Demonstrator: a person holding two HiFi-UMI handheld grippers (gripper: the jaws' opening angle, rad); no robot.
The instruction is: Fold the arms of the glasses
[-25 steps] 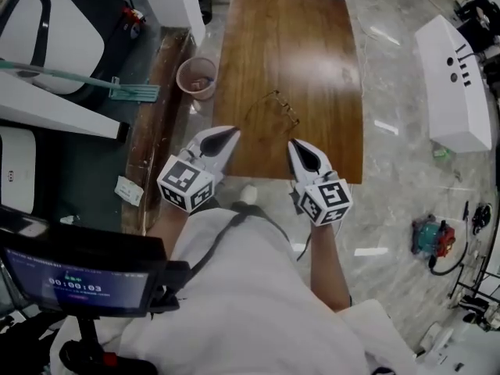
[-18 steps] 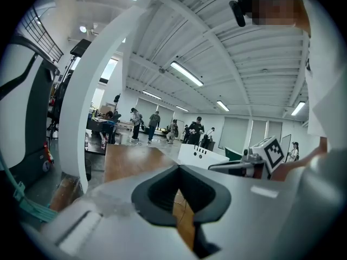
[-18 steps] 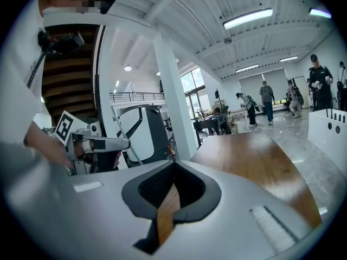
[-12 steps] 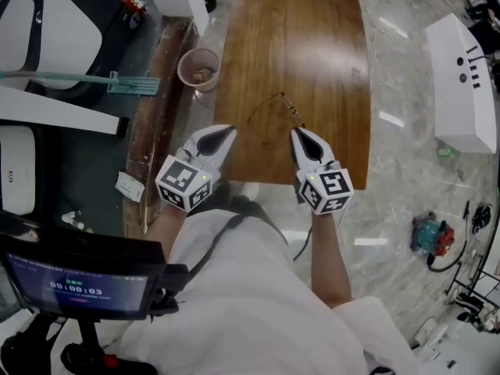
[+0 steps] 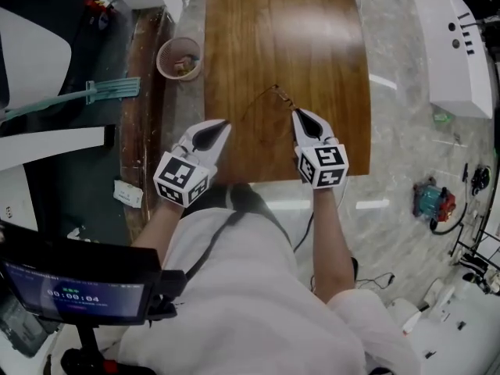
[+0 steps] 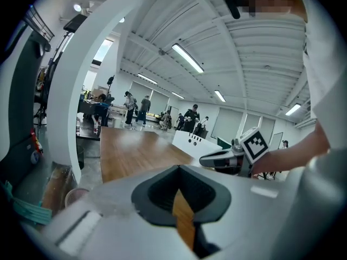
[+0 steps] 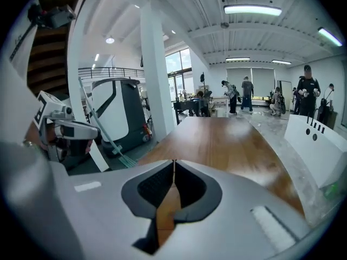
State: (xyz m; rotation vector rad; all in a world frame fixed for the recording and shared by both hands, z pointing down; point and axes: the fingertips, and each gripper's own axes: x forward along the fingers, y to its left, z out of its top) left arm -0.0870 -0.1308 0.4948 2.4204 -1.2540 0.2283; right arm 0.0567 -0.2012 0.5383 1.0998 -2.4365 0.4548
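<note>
Thin wire-framed glasses (image 5: 274, 88) lie on the brown wooden table (image 5: 312, 37), near its front half, arms spread open. My right gripper (image 5: 297, 112) is shut and empty, its tip just short of the glasses' right side. My left gripper (image 5: 224, 123) is also shut and empty, over the table's near left part, a little left of the frame. In the left gripper view the jaws (image 6: 178, 168) meet with nothing between them, and the right gripper (image 6: 230, 158) shows across. The right gripper view shows closed jaws (image 7: 173, 161) over the table (image 7: 233, 140). Neither gripper view shows the glasses.
A pink bucket (image 5: 178, 57) and a teal broom (image 5: 109, 91) sit on the floor left of the table. A white cabinet (image 5: 453, 45) stands at the right, with a teal and red tool (image 5: 433, 201) on the floor. A monitor (image 5: 74, 291) is at bottom left.
Both grippers have moved forward and down over the table's near edge towards the glasses. The right tip has come close to the frame. Both stayed shut.
</note>
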